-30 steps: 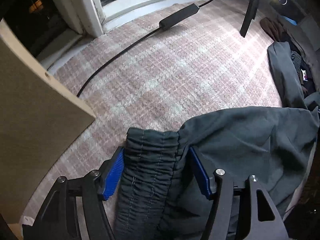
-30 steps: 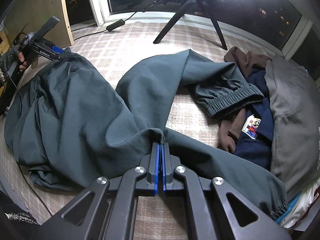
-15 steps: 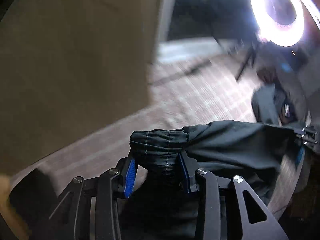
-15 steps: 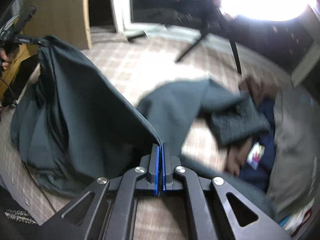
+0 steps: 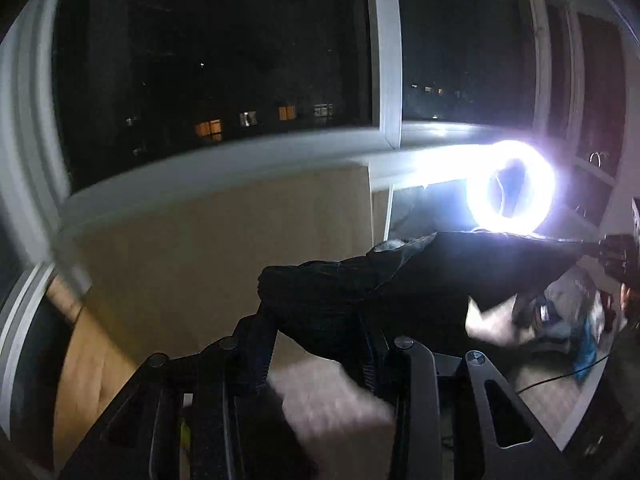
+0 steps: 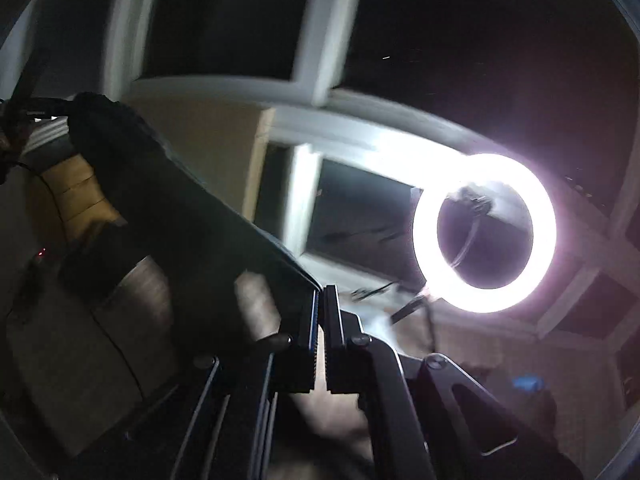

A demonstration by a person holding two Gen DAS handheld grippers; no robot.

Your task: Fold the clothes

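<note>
Dark grey trousers (image 5: 400, 280) hang in the air, stretched between both grippers and backlit to near black. My left gripper (image 5: 316, 344) is shut on their bunched elastic waistband, which fills the space between its fingers. From there the cloth runs right to the other gripper (image 5: 616, 248) at the frame's edge. In the right wrist view my right gripper (image 6: 322, 320) is shut on a thin edge of the trousers (image 6: 180, 208), and the cloth rises up-left to the left gripper (image 6: 36, 114).
A bright ring light (image 5: 512, 188) (image 6: 484, 232) glares from the right. Dark windows with white frames (image 5: 384, 52) fill the background. A beige board (image 5: 224, 256) stands below the sill. A blurred pile of other clothes (image 5: 568, 312) lies low at the right.
Both grippers have risen fast and tilted upward, lifting the trousers off the checked rug into the air. The left jaws closed tighter on the waistband. The views now face the windows and ring light.
</note>
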